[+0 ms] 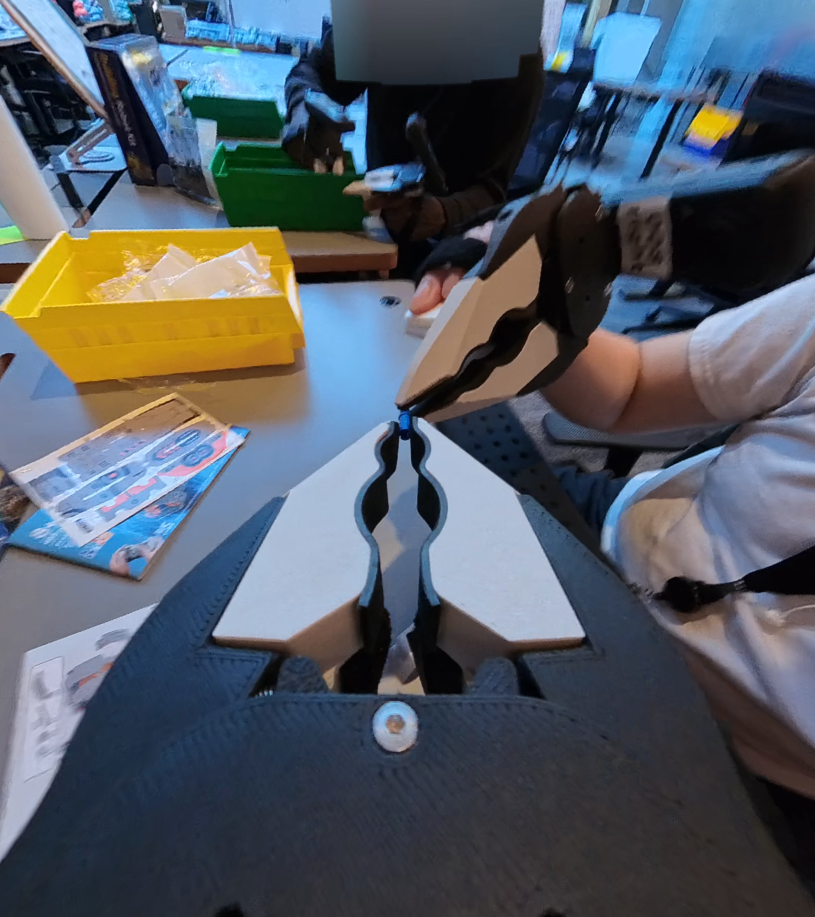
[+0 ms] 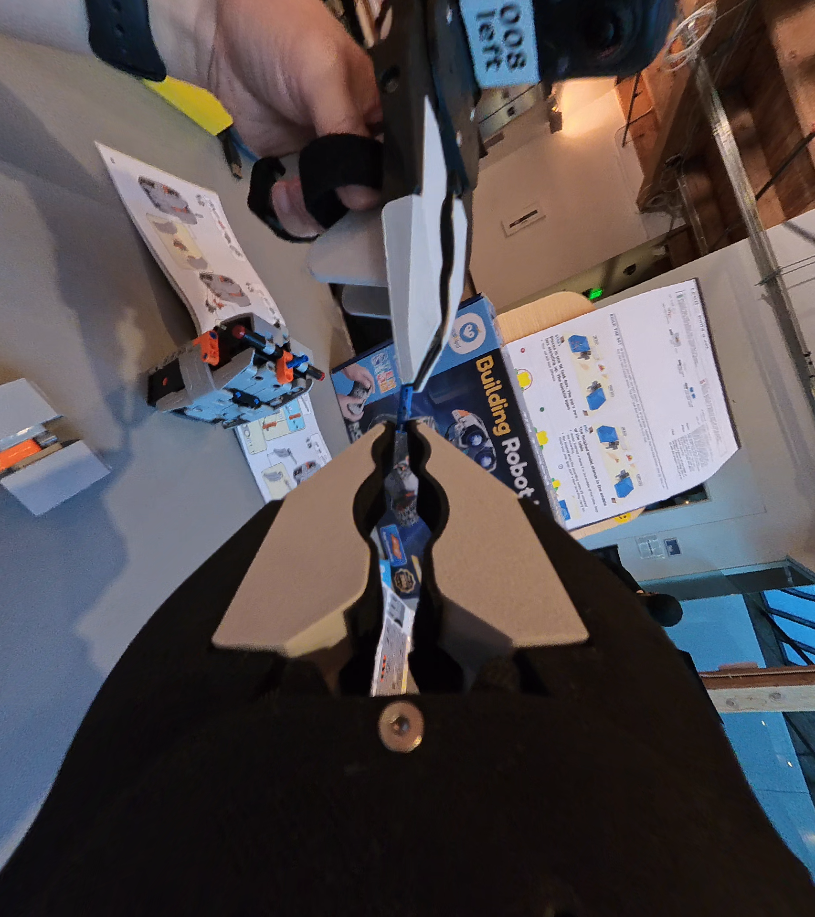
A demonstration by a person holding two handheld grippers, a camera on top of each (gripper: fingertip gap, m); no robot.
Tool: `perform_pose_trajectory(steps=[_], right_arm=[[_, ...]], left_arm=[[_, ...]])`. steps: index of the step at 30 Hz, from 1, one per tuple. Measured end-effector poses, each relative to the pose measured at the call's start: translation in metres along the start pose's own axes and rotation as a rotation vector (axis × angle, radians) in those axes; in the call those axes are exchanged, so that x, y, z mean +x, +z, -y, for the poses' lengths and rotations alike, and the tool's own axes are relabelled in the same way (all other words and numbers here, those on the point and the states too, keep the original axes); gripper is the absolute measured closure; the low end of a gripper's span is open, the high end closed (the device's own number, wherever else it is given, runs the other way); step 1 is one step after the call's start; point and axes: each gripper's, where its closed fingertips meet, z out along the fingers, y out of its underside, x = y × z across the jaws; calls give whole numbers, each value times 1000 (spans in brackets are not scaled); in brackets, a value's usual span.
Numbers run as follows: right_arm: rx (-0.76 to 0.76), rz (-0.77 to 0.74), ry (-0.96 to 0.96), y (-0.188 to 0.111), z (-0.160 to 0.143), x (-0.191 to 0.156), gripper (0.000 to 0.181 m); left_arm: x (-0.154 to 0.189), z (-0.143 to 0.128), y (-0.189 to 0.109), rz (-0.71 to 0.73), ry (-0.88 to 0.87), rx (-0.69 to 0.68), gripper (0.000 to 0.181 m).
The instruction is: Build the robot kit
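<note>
Left wrist view: the left gripper (image 1: 404, 430) is seen with its fingertips drawn narrowly together on a small blue peg (image 1: 404, 425), pinched at its near end. The right gripper (image 1: 412, 404) comes in from the upper right, its tips closed on the peg's far end, so the peg is shared between the two tools, held in the air above the grey table (image 1: 345, 337). The two-ended grip appears chosen to keep so small a part steady, though this is a judgement.

In the right wrist view the same blue peg (image 2: 404, 403) is shown between the right gripper (image 2: 401, 429) and the left gripper (image 2: 412, 384). Its long axis runs from one pair of tips to the other, roughly in line with both sets of fingers, one end pointing into each tool.

On the table to the left, well apart from the peg, a yellow bin (image 1: 157, 322) of clear bags is placed, with printed leaflets (image 1: 127, 476) near it. A partly built grey and orange block model (image 2: 231, 372) is seen resting on an instruction sheet (image 2: 182, 223), and a blue product box (image 2: 484, 397) lies beyond the tips.
</note>
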Motion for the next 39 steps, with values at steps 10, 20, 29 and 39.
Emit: perform_pose_trajectory(steps=[10,20,29,39], right_arm=[[396,-126,154,-23,47,31,137],[429,-125,54,-23,64,30,174],[402,-125,14,-25,65,27,177],[392,-117,21,-25,66,27,179]], left_arm=[[32,45,-21,-297,-157,263,180],[46,47,-15,-365,-158,254,180],[49,45,-17,-388,-160,243,180],[48,45,-20,-403,-192,247,178]])
